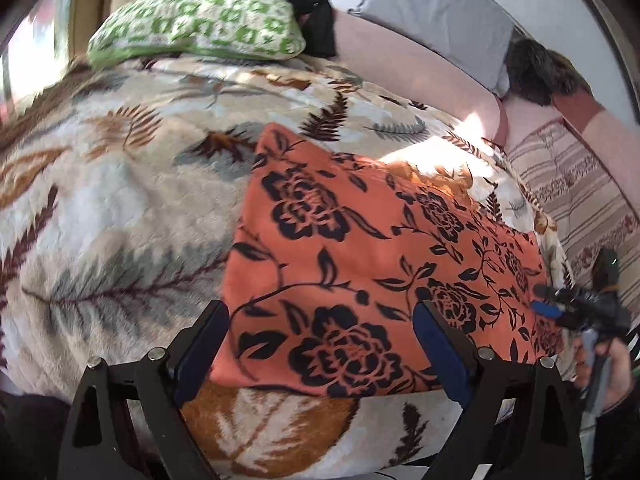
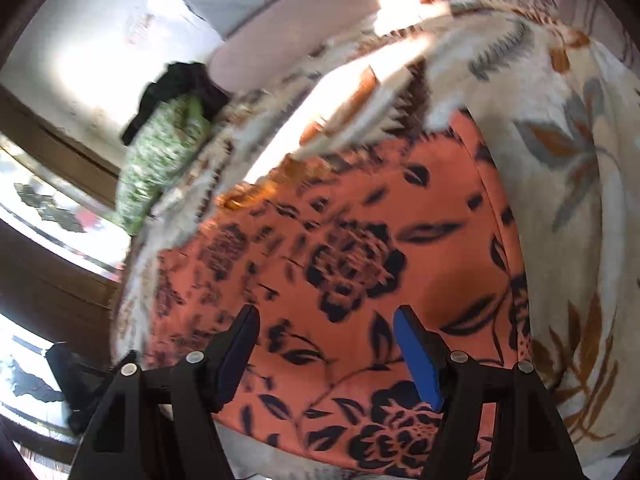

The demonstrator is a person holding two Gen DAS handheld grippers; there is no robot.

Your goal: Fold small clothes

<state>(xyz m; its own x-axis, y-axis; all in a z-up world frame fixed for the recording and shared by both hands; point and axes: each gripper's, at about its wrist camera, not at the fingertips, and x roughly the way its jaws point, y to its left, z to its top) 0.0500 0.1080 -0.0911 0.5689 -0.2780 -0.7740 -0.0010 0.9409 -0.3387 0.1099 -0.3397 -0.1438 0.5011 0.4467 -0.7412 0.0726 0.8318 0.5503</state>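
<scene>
On blanket (image 1: pixel 100 200): one orange floral cloth (image 1: pixel 360 260), two pillows, both grippers open.

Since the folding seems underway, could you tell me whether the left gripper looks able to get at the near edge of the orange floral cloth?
Probably yes: the left gripper hangs open over the orange floral cloth, whose near edge lies uncovered on the leaf-print blanket.
</scene>
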